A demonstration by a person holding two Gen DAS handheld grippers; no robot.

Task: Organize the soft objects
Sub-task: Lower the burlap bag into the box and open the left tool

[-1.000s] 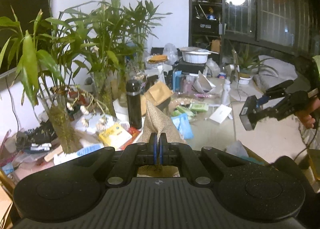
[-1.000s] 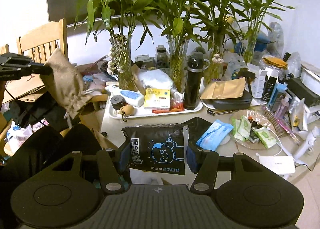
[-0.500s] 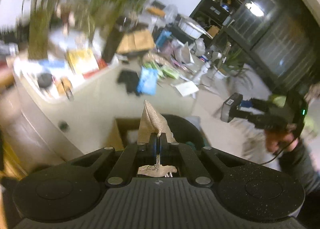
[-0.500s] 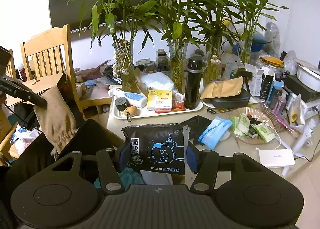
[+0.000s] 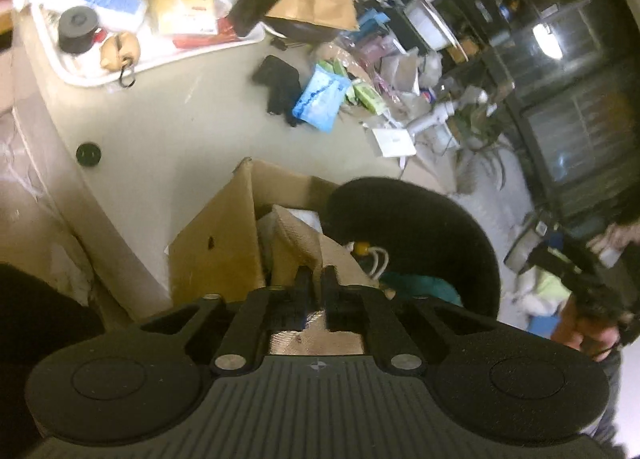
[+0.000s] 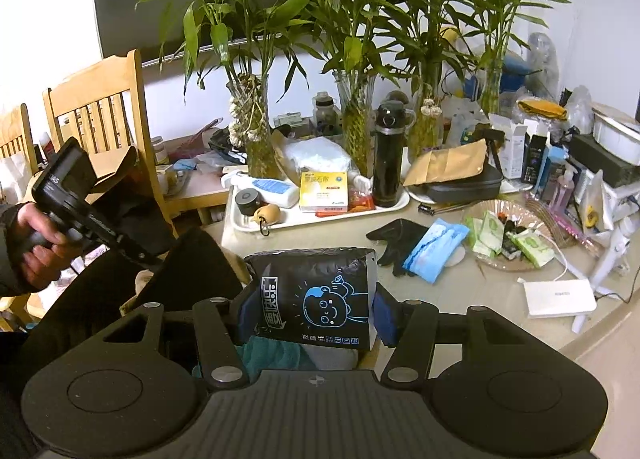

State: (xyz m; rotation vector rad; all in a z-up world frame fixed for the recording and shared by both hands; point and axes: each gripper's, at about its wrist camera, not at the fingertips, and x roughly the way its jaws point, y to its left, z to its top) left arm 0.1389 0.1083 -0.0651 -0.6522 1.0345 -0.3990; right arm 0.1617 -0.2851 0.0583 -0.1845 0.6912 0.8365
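Left gripper [image 5: 313, 279] fingers pinch burlap pouch [image 5: 298, 243] over cardboard box [image 5: 224, 239] edge; right gripper [image 6: 316, 313] fingers clamp black packet [image 6: 316, 295].

Left claw tips down over the box, burlap pouch lowered in

The left claw [image 5: 313, 279], level and facing the plants a second ago, now points steeply down beside the desk [image 5: 180, 127], its fingers slightly parted where they had been pinched tight; the tan woven burlap pouch [image 5: 298, 243], earlier hanging high in the air, now lies low in the open brown cardboard box [image 5: 216, 243] next to the black round cushion [image 5: 420, 227]
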